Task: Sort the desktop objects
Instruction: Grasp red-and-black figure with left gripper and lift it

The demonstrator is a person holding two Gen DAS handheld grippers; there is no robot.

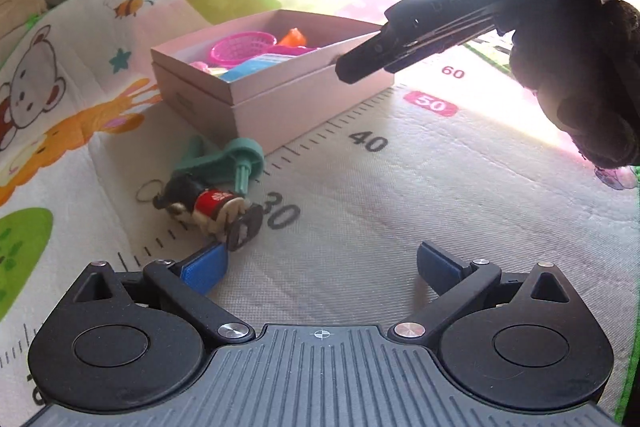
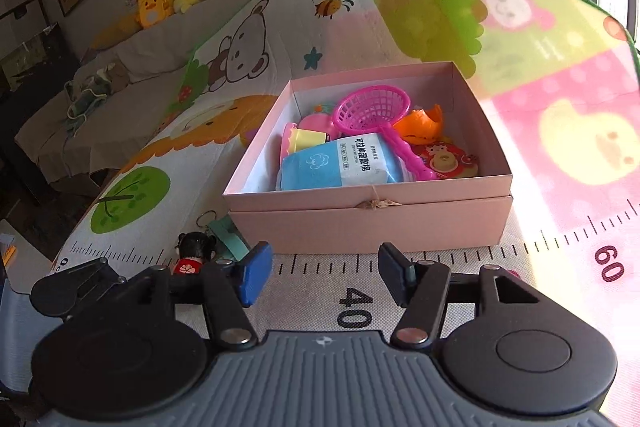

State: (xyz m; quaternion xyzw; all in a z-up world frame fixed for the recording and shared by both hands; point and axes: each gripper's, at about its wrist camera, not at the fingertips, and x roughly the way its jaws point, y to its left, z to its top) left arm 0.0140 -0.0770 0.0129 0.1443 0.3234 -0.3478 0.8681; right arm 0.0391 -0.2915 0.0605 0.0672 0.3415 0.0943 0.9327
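Doll keychain (image 1: 208,205) lies on the play mat (image 1: 360,227) beside a green toy (image 1: 224,159), at seven o'clock from the pink box (image 2: 372,223) — just off the left tongs' (image 1: 320,267) blue pad. Both tongs stand spread and empty — the right tongs (image 2: 326,277) before the box, which holds a pink net (image 2: 372,111) and a blue packet (image 2: 340,165).

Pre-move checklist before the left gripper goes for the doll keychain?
1. Left gripper open, nothing between the pads: ok.
2. Doll keychain in view on the mat: ok, but it lies off to the side by one blue fingertip, not centred between the two.
3. Doll clear of neighbours: not ok, the green plastic piece lies against it.
4. Pink box open with free space: ok, bare floor at the near left corner.
5. Right gripper empty and open: ok.
6. Right gripper clear of the left's path: cannot tell.
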